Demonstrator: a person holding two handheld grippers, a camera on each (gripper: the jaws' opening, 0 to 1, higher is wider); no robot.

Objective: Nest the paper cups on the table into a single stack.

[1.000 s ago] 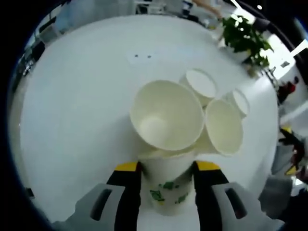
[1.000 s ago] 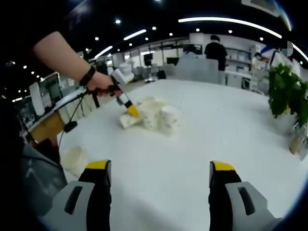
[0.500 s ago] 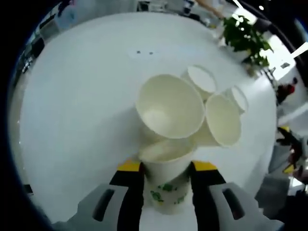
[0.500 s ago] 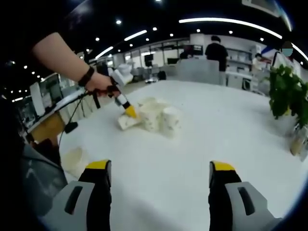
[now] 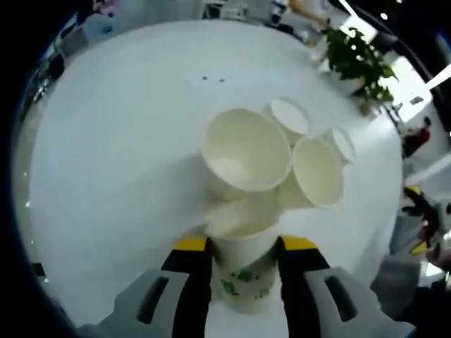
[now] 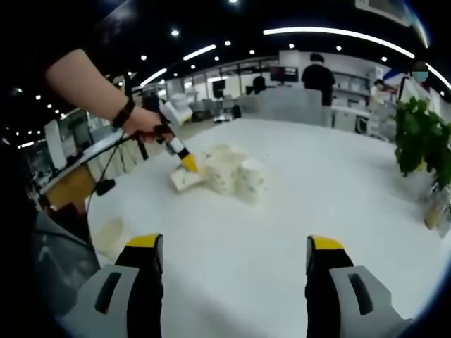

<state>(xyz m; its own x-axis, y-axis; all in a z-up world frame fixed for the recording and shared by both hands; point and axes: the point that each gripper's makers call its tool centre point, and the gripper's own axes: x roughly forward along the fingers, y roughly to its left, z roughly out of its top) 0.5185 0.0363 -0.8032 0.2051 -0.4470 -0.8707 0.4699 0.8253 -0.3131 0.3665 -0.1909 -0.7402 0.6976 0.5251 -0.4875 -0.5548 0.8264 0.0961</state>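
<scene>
A white paper cup with green print (image 5: 243,278) sits between the yellow-tipped jaws of my left gripper (image 5: 244,245), which is shut on it; its rim tilts toward the cluster. Just beyond stand a wide open cup (image 5: 246,149) and a second open cup (image 5: 317,171), with two upturned cups (image 5: 290,116) behind them. In the right gripper view the left gripper (image 6: 184,158), held by a hand (image 6: 141,121), presses the tilted cup (image 6: 184,180) against the cup cluster (image 6: 236,174). My right gripper (image 6: 235,245) hangs open, well short of the cups.
The cups rest on a round white table (image 5: 120,141). A potted plant (image 6: 419,137) stands at its right side, also the plant (image 5: 356,53) at the far edge. A pale cup-like object (image 6: 107,236) sits low at the left. People stand in the background.
The held cup has drawn back slightly from under the wide cup, so its tilted rim now shows. The right gripper has stayed still.
</scene>
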